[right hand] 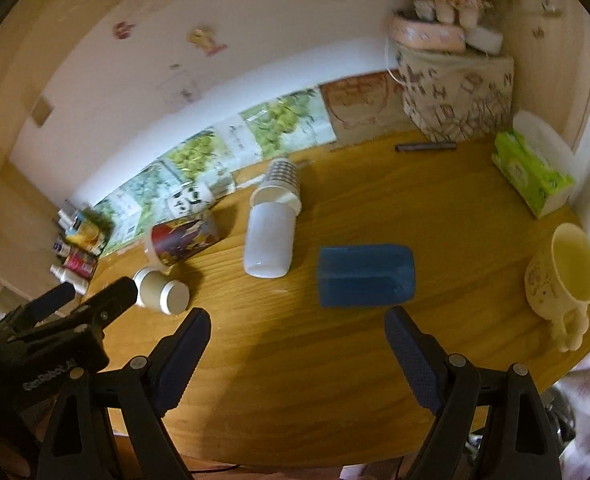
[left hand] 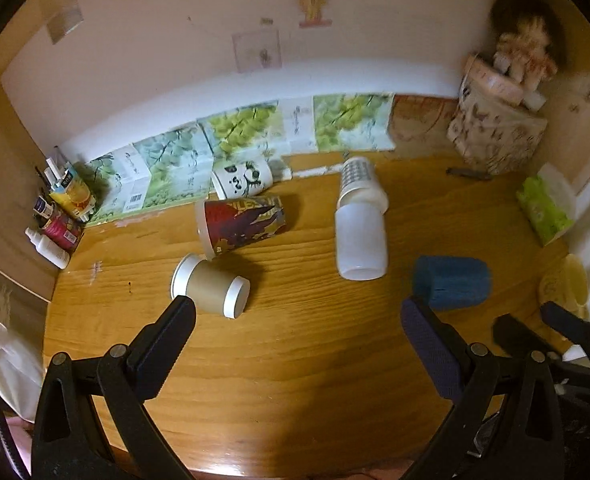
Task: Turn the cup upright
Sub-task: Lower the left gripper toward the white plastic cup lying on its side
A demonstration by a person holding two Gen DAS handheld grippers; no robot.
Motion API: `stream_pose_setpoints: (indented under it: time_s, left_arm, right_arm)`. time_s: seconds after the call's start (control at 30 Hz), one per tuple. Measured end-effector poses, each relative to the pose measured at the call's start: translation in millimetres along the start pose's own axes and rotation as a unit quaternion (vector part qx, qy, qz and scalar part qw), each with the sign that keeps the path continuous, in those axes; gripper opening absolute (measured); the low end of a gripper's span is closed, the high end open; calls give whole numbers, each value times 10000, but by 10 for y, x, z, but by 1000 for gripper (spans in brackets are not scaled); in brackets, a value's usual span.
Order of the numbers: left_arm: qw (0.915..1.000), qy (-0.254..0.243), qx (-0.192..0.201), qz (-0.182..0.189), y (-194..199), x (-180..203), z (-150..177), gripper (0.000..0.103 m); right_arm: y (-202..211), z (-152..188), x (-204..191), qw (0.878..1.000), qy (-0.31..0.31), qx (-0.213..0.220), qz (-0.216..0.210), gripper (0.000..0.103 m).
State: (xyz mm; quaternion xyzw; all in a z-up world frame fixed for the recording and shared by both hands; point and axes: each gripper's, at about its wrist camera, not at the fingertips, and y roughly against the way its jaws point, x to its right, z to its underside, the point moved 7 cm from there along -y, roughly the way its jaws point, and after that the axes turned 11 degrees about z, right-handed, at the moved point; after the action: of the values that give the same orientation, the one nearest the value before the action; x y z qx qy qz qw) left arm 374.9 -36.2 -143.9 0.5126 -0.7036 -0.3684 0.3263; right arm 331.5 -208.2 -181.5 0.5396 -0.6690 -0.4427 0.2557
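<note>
Several cups lie on their sides on the wooden table [left hand: 295,360]: a brown paper cup with white lid [left hand: 211,286] [right hand: 161,289], a red printed cup [left hand: 241,225] [right hand: 183,240], a panda cup [left hand: 241,180], a white plastic cup [left hand: 361,240] [right hand: 269,240], a stack of paper cups [left hand: 361,184] [right hand: 279,186] and a blue cup [left hand: 451,283] [right hand: 365,275]. A cream mug [right hand: 561,276] stands upright at the right. My left gripper [left hand: 295,316] is open and empty, just before the brown cup. My right gripper [right hand: 297,326] is open and empty, just before the blue cup.
Printed boxes [left hand: 231,144] line the back wall. Bottles and cartons [left hand: 61,212] stand at the back left. A patterned box with a doll [right hand: 455,88] and a green tissue pack [right hand: 531,172] sit at the back right. A dark pen [right hand: 425,147] lies near the box.
</note>
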Motion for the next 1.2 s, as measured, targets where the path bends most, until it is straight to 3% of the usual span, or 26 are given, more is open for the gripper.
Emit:
stream_pose_setpoints:
  time_s: [0.3, 0.6, 0.9, 1.2]
  left_arm:
    - [9955, -100, -854, 407, -683, 108, -163, 102]
    - [9863, -29, -1494, 702, -1288, 228, -186, 102]
    - [9771, 185, -1938, 860, -1696, 277, -133, 102]
    - [9726, 491, -2096, 878, -1950, 270, -137, 102]
  right_arm:
    - [-391, -101, 247, 9964, -618, -463, 349, 89]
    - [-691, -204, 459, 9874, -1314, -807, 347, 89]
    - [-905, -324, 546, 9769, -1820, -1124, -1, 89]
    - [-1014, -307, 576, 9755, -1770, -1301, 83, 89]
